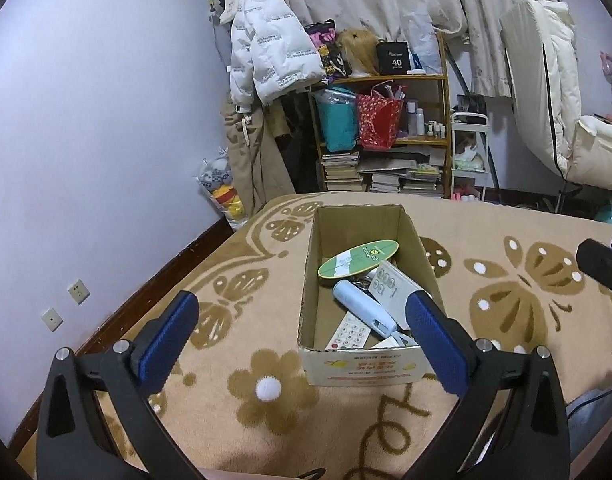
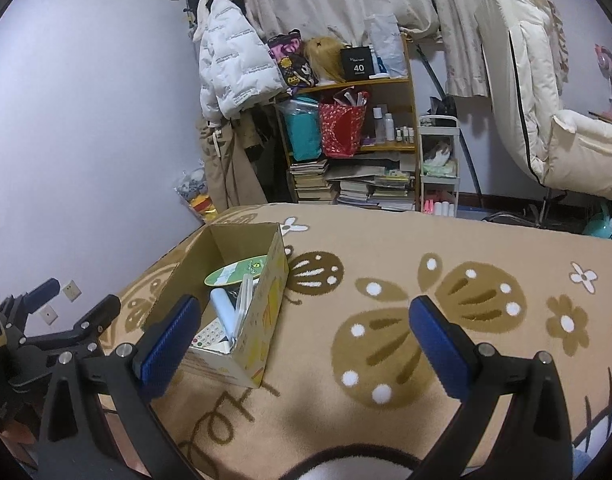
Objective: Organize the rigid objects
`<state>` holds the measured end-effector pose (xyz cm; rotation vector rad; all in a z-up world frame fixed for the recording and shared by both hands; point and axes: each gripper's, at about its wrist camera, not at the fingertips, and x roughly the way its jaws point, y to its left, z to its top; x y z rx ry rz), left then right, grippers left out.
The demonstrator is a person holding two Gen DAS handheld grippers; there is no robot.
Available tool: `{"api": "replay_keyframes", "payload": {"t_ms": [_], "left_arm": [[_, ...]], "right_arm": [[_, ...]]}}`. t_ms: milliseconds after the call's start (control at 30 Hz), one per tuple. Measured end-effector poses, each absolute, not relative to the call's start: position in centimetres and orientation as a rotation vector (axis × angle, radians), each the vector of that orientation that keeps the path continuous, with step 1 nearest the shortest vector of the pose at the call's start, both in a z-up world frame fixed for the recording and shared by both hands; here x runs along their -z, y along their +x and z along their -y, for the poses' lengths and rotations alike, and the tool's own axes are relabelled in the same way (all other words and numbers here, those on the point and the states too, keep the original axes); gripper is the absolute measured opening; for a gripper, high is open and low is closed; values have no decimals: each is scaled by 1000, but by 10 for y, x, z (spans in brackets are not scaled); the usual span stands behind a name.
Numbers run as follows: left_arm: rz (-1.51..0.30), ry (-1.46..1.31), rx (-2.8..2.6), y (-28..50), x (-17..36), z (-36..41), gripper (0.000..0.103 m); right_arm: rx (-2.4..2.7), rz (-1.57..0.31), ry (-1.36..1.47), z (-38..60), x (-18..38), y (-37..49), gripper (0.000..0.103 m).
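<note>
Looking along your left tool (image 1: 301, 340), spread wide and empty, the cardboard box (image 1: 362, 364) sits dead ahead on the bed (image 1: 506, 340), its long axis running away from you. Your right tool (image 2: 301, 344), also spread, has it off to the left, so the left is nearer.

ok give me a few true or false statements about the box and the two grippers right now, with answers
1. The open brown cardboard box sits on the tan butterfly-patterned blanket. True.
2. The left gripper is clamped on the pale blue cylindrical device. False: its jaws are spread and hold nothing; the device lies in the box.
3. The green and white oval card lies inside the box. True.
4. The right gripper holds the white keypad with coloured buttons. False: its jaws are open and empty; the keypad is in the box.
5. The box is closed. False: its top is open.
</note>
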<state>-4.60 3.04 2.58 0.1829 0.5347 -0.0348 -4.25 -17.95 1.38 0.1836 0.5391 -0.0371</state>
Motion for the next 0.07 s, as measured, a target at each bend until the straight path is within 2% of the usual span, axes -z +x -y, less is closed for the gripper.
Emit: {"api": "replay_keyframes", "payload": {"t_ms": [67], "left_arm": [[-540,173,28,-45,-25,-33,102]], "right_arm": [[33,-541,178,180,-13,-42,103]]}}
